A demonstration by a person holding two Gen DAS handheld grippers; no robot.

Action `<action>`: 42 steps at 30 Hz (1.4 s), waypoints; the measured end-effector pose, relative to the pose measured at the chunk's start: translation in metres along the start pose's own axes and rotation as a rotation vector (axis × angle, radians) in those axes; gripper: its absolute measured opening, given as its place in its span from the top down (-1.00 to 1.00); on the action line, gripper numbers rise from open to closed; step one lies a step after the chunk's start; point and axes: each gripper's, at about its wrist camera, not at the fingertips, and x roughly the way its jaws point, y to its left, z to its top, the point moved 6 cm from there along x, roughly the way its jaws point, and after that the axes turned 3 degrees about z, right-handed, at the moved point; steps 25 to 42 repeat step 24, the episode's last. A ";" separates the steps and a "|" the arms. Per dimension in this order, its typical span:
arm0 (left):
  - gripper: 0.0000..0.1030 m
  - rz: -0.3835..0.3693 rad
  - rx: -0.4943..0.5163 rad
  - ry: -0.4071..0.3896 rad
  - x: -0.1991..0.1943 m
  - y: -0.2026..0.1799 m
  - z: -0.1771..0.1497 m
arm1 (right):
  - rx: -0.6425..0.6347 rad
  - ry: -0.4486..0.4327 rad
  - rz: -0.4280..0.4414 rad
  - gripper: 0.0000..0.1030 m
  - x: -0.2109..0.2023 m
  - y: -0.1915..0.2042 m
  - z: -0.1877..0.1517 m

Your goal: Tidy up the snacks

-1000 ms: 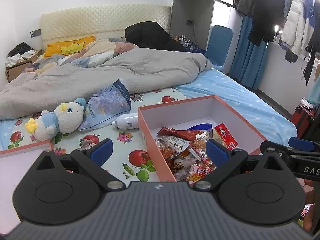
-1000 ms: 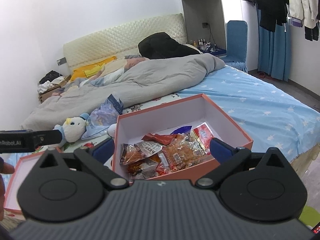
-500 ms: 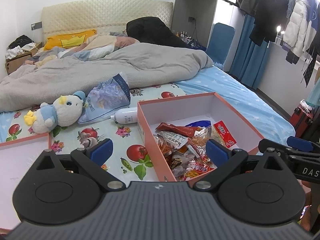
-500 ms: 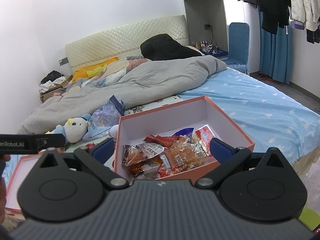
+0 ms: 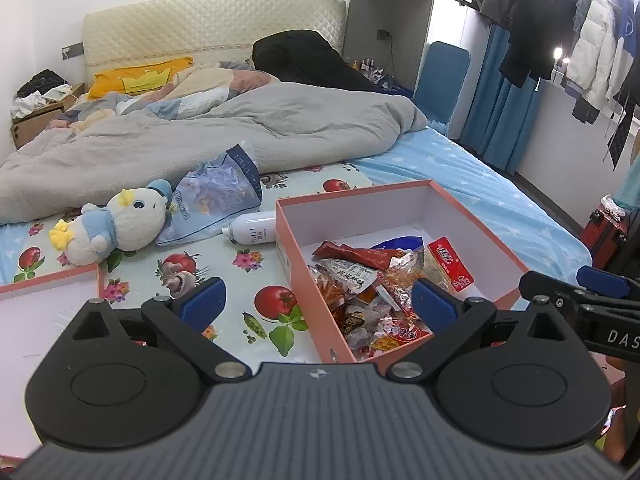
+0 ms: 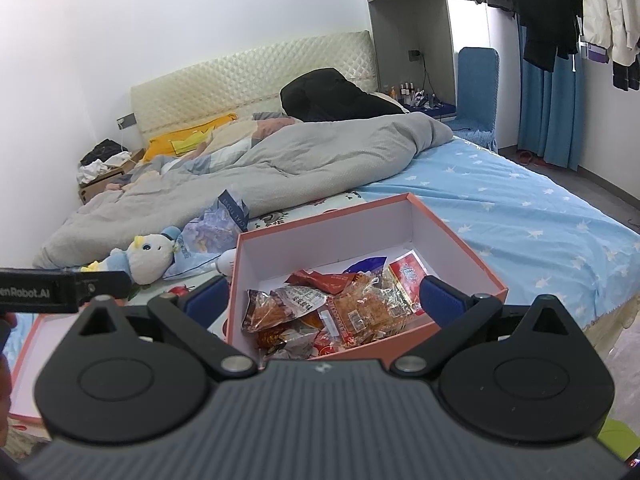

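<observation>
- On the bed (image 5: pixel 480 176), atop a fruit-print mat (image 5: pixel 248 280): a salmon-pink box (image 5: pixel 304 292), lid off, as landmark for everything below.
- Inside the box, heaped toward its near end: small snack packets (image 6: pixel 332 312) in crinkly film, a long red-brown stick pack (image 5: pixel 352 254) on top, a red flat pack (image 5: pixel 450 262) leaning at the right, something blue (image 6: pixel 366 265) half buried behind.
- Left of the box, at the frame edge: a shallow pink tray, likely the lid (image 5: pixel 44 300), showing no snacks in the visible part.
- Beyond the box's left corner: a white bottle (image 5: pixel 254 230) lying down, a blue foil bag (image 5: pixel 216 204), a plush duck (image 5: pixel 116 224); not clearly snacks, apart from perhaps the bag.
- Left claw (image 5: pixel 318 300) spread wide, holding nothing, poised over the box's near-left corner.
- Right claw (image 6: pixel 320 300) likewise spread and empty, straddling the box's near wall.
- Handling, by judgement: packets very light, soft, slippery-skinned, prone to slide or crumple; contents possibly brittle, so a gentle pinch only.
- Best hold: a crimped end seal or a flat edge standing proud of the heap, not the puffed middle; the stick pack across its width.
- Box itself: stiff card, light; hold by one wall's rim.
- Heap fits either a sorting under way or snacks already gathered; cannot tell which.
</observation>
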 end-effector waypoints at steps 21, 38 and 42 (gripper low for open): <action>-0.96 -0.006 0.002 0.001 -0.003 -0.002 0.000 | 0.003 -0.006 0.001 -1.00 -0.003 -0.001 0.002; -0.96 -0.007 0.001 0.002 -0.003 -0.002 0.000 | 0.000 -0.006 0.005 -1.00 -0.003 0.000 0.003; -0.96 -0.007 0.001 0.002 -0.003 -0.002 0.000 | 0.000 -0.006 0.005 -1.00 -0.003 0.000 0.003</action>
